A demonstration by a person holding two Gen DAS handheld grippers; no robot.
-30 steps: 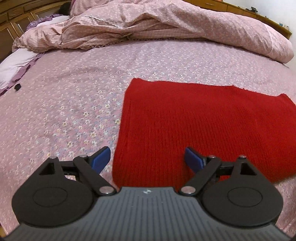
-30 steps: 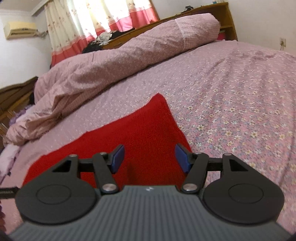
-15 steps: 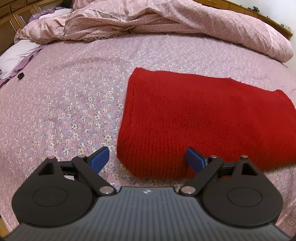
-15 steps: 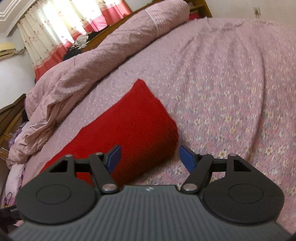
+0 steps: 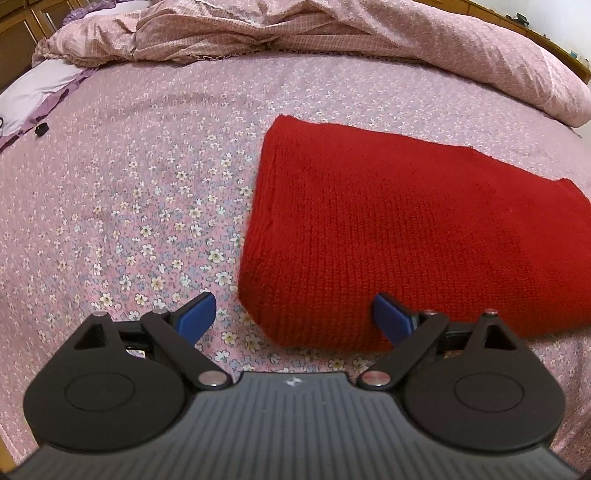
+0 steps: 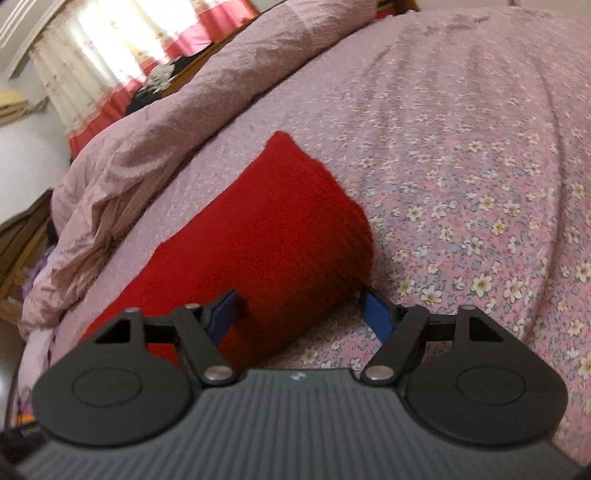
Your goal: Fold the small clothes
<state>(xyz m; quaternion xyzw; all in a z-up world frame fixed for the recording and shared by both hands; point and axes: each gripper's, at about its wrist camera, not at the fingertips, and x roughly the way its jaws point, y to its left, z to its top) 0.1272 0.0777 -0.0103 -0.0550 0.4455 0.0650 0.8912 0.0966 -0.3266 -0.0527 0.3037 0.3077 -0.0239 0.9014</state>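
Red knitted garment (image 5: 424, 236), folded, lies flat on the floral bed sheet (image 5: 129, 192). Left tool (image 5: 293, 314) hangs with jaws wide, the garment's near corner between them, unpinched. Right tool (image 6: 299, 308) is opening, jaws straddling the garment's other near corner, nothing gripped.

Bare floral bedsheet (image 5: 140, 192) fills the left and centre of the left wrist view, blocked only by the heaped quilt (image 5: 332, 33) along the top and the red knit garment (image 5: 406, 229) at right.
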